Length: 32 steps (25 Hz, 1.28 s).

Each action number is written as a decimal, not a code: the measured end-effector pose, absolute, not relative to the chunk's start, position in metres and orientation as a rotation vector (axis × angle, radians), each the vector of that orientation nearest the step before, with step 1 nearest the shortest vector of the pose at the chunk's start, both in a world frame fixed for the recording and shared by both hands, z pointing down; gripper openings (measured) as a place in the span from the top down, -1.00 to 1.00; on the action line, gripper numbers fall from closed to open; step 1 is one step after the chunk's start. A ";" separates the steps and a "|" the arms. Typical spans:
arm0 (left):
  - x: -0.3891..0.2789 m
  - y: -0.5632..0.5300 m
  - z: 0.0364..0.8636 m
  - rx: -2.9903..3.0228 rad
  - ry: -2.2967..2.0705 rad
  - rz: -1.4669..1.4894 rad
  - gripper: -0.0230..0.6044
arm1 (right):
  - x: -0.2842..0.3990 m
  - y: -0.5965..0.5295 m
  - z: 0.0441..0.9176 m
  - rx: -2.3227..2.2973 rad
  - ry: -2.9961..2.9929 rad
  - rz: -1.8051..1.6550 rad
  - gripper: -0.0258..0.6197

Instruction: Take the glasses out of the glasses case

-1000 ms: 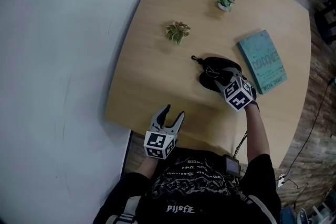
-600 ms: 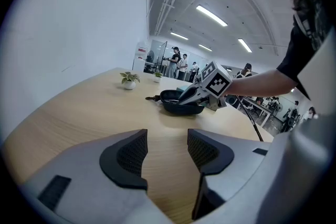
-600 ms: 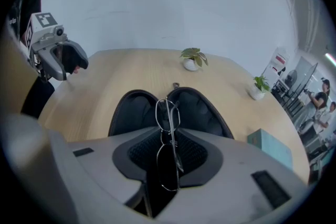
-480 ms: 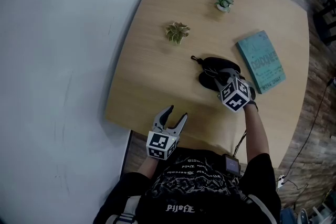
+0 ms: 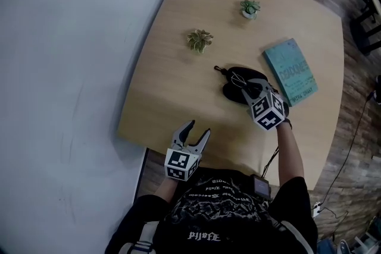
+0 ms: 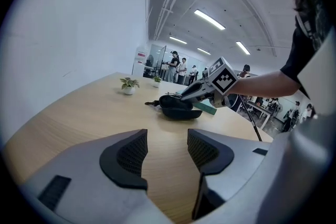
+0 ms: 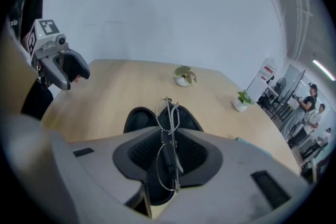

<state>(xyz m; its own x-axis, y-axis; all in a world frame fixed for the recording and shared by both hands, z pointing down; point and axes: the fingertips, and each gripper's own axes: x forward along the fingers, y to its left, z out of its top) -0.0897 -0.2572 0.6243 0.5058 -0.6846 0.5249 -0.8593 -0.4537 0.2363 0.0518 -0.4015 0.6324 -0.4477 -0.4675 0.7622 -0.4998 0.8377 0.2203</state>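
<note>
**Glasses pinched in the right claw, over the open case**

The glasses (image 7: 167, 136) sit between the pads of the right gripper (image 7: 170, 153). Its jaws stand narrow and clamp the thin wire frame near the bridge. The frame is turned edge-on, with one lens sticking out past the jaw tips and the other back in the throat of the claw. Right under them the glasses case (image 7: 137, 119) lies open on the table (image 5: 178, 86), black, with both halves spread. From the head view the right gripper (image 5: 249, 87) points down at the glasses case (image 5: 238, 85) near the middle of the tabletop. Whether the frame is fully clear of the case's rim, I cannot tell.

The left gripper (image 5: 198, 129) hangs at the near edge of the table, well apart from the case. Its jaws (image 6: 167, 150) are spread wide, with only bare wood showing between the pads.

A teal book (image 5: 289, 71) lies just beside the case on its right. Two small potted plants stand farther off, one (image 5: 200, 40) beyond the case and to its left, the other (image 5: 250, 8) near the far edge.
</note>
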 end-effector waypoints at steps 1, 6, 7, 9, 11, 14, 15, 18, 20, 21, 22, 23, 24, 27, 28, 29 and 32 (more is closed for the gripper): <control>-0.088 -0.257 0.622 2.280 -1.263 0.482 0.15 | 0.052 -0.400 0.626 0.719 -2.123 0.047 0.61; -0.083 -0.258 0.610 2.286 -1.267 0.406 0.15 | 0.052 -0.392 0.595 0.787 -2.158 0.002 0.61; -0.083 -0.257 0.608 2.289 -1.271 0.396 0.15 | 0.052 -0.389 0.589 0.805 -2.169 -0.005 0.61; -0.084 -0.254 0.602 2.297 -1.283 0.385 0.15 | 0.051 -0.381 0.578 0.843 -2.191 -0.019 0.61; -0.087 -0.251 0.597 2.304 -1.299 0.374 0.15 | 0.052 -0.373 0.567 0.885 -2.206 -0.038 0.61; -0.089 -0.246 0.589 2.310 -1.317 0.349 0.15 | 0.054 -0.361 0.549 0.962 -2.240 -0.042 0.61; -0.089 -0.244 0.587 2.314 -1.318 0.342 0.15 | 0.054 -0.357 0.542 0.985 -2.251 -0.044 0.61; -0.085 -0.236 0.578 2.329 -1.311 0.316 0.15 | 0.055 -0.344 0.526 1.036 -2.268 -0.070 0.61; -0.082 -0.232 0.573 2.344 -1.306 0.296 0.15 | 0.056 -0.334 0.518 1.074 -2.280 -0.083 0.61; -0.081 -0.230 0.571 2.349 -1.307 0.286 0.15 | 0.057 -0.329 0.515 1.097 -2.286 -0.086 0.61; -0.081 -0.229 0.568 2.352 -1.311 0.275 0.15 | 0.058 -0.323 0.512 1.118 -2.291 -0.088 0.61; -0.082 -0.227 0.567 2.353 -1.316 0.264 0.15 | 0.060 -0.318 0.510 1.138 -2.296 -0.086 0.61; -0.082 -0.225 0.565 2.354 -1.320 0.256 0.15 | 0.062 -0.311 0.507 1.158 -2.301 -0.082 0.61; -0.083 -0.222 0.561 2.368 -1.316 0.239 0.15 | 0.069 -0.295 0.501 1.244 -2.319 -0.057 0.61; -0.082 -0.221 0.559 2.374 -1.312 0.233 0.15 | 0.071 -0.290 0.499 1.274 -2.325 -0.046 0.61; -0.081 -0.219 0.558 2.380 -1.308 0.226 0.15 | 0.073 -0.285 0.498 1.301 -2.332 -0.034 0.61; -0.075 -0.215 0.554 2.403 -1.290 0.214 0.15 | 0.076 -0.270 0.494 1.372 -2.359 -0.014 0.61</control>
